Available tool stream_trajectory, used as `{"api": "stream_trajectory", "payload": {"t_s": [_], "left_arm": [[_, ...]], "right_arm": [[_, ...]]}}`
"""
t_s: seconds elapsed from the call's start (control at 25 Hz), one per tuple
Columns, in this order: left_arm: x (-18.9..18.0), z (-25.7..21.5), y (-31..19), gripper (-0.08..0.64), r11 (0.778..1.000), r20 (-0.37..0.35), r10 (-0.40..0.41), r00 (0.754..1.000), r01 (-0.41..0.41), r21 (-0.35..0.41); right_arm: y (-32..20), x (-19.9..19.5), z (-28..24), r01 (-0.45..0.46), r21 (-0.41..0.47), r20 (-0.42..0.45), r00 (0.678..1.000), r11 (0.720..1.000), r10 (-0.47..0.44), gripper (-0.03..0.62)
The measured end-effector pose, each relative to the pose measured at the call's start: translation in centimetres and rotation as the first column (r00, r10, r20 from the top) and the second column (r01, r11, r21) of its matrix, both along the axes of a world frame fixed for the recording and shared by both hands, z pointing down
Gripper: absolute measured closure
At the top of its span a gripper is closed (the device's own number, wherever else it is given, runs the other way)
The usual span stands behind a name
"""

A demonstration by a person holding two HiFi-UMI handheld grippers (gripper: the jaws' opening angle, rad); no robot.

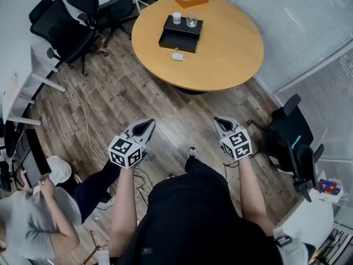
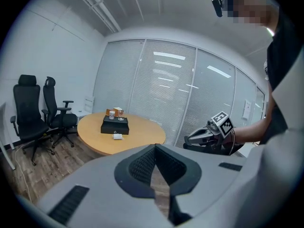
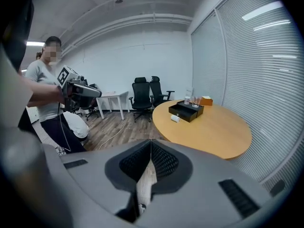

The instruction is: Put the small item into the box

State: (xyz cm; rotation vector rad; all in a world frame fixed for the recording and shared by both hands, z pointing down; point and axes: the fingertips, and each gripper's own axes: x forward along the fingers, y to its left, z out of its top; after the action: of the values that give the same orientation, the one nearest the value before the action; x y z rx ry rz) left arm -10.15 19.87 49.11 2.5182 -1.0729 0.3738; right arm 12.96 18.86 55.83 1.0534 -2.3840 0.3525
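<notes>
Small white item (image 1: 177, 56) beside black box (image 1: 177, 43): likely light and rigid, pinch across its short sides. Left gripper (image 1: 148, 124) and right gripper (image 1: 218, 121) have jaws together, empty.

Both arms reach forward, left tongs (image 1: 148, 124) and right tongs (image 1: 218, 121) closed, empty.

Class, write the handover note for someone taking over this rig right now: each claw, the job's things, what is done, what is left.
Left claw: shut, empty, held over the floor, short of the table.
Right claw: shut, empty, also short of the table.
Small white item: on the table, just in front of the black box.
Done: nothing yet.
Left: step up to the table, open a claw, pick up the item, put it into the box.
</notes>
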Motion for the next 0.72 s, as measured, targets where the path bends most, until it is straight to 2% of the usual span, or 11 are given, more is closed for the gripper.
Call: {"api": "stream_trajectory", "payload": {"t_s": [0.4,0.72], "left_arm": [[2.3,-0.3,-4.8,0.552,0.998,-0.008,-0.066,0.998,0.066,0.013],[4.2,-0.1,-7.0,0.552,0.996,-0.013,-0.084,0.996,0.085,0.012]], "right_arm": [[-5.3,2.8,0.0,0.067,0.002,-0.020,0.998,0.998,-0.067,0.588],[-7.6,4.6,0.0,0.094,-0.001,-0.032,0.995,0.996,-0.094,0.588]]}}
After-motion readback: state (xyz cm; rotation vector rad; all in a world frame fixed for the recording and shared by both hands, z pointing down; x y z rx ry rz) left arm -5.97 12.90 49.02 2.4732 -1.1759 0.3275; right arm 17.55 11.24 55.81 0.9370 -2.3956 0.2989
